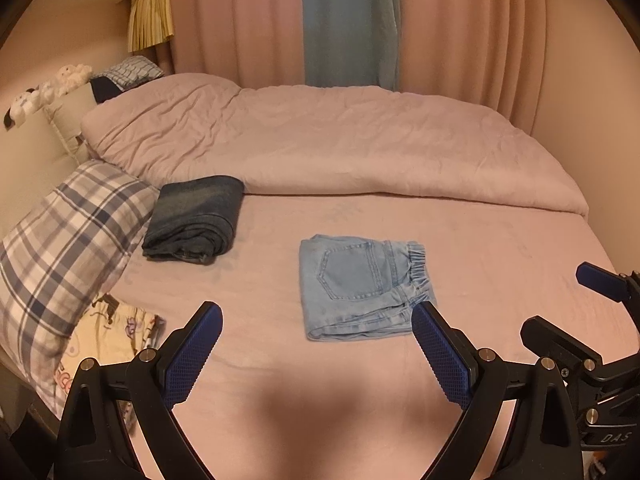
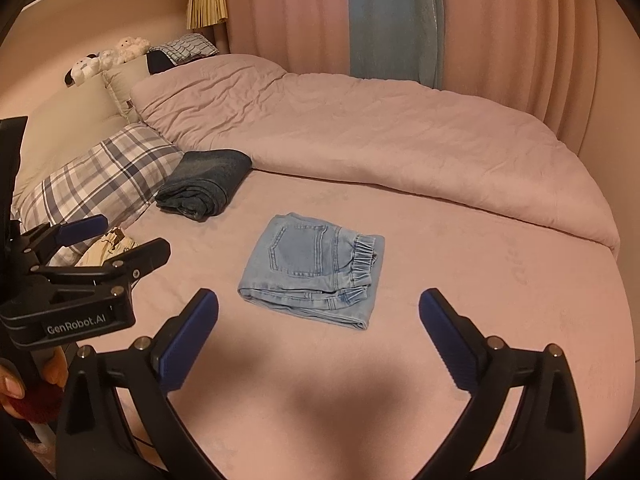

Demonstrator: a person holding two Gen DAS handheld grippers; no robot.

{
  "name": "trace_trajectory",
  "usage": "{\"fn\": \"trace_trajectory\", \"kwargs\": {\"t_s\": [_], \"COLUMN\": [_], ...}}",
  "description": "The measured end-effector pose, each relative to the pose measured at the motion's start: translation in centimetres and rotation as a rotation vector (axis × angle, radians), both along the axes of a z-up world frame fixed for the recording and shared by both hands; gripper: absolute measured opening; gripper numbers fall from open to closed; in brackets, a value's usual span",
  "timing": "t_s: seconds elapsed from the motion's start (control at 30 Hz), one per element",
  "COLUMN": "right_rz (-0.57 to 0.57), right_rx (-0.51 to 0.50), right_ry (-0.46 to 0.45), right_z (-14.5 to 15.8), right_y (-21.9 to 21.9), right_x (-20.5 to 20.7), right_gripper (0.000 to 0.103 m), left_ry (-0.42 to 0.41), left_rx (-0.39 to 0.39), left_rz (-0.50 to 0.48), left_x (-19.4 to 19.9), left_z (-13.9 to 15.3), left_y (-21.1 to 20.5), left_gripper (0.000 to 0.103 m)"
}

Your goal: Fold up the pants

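Observation:
Light blue denim pants (image 1: 360, 286) lie folded into a compact rectangle on the pink bed sheet (image 1: 280, 360), back pocket up and elastic waistband to the right; they also show in the right wrist view (image 2: 316, 268). My left gripper (image 1: 316, 320) is open and empty, held above the sheet just in front of the pants. My right gripper (image 2: 318, 304) is open and empty, also in front of the pants. The right gripper shows at the right edge of the left wrist view (image 1: 568, 304). The left gripper shows at the left of the right wrist view (image 2: 120, 236).
Dark blue folded jeans (image 1: 196, 220) lie at the left beside a plaid pillow (image 1: 68, 248). A rumpled pink duvet (image 1: 340, 140) covers the far half of the bed. A yellow printed cloth (image 1: 108, 332) lies at the near left. Curtains (image 1: 352, 20) hang behind.

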State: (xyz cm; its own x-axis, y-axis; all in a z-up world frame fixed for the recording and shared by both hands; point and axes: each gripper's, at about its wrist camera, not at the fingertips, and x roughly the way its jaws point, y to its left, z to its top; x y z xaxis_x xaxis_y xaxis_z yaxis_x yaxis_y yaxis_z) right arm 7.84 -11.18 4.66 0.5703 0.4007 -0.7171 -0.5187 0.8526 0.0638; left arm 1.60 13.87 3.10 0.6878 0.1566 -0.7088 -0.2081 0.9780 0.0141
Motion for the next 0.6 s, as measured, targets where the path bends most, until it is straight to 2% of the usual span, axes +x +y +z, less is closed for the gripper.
{"fn": "trace_trajectory", "kwargs": {"t_s": [0.6], "right_rz": [-0.006], "right_rx": [-0.016], "right_ry": [-0.006], "right_z": [0.04], "right_y": [0.77], "right_x": [-0.03], "right_gripper": [0.102], "left_ry": [0.012], "left_rx": [-0.011], "left_rz": [-0.009], "left_x": [0.92], "left_z": [0.12], "left_y": [0.19], "left_gripper": [0.095]}}
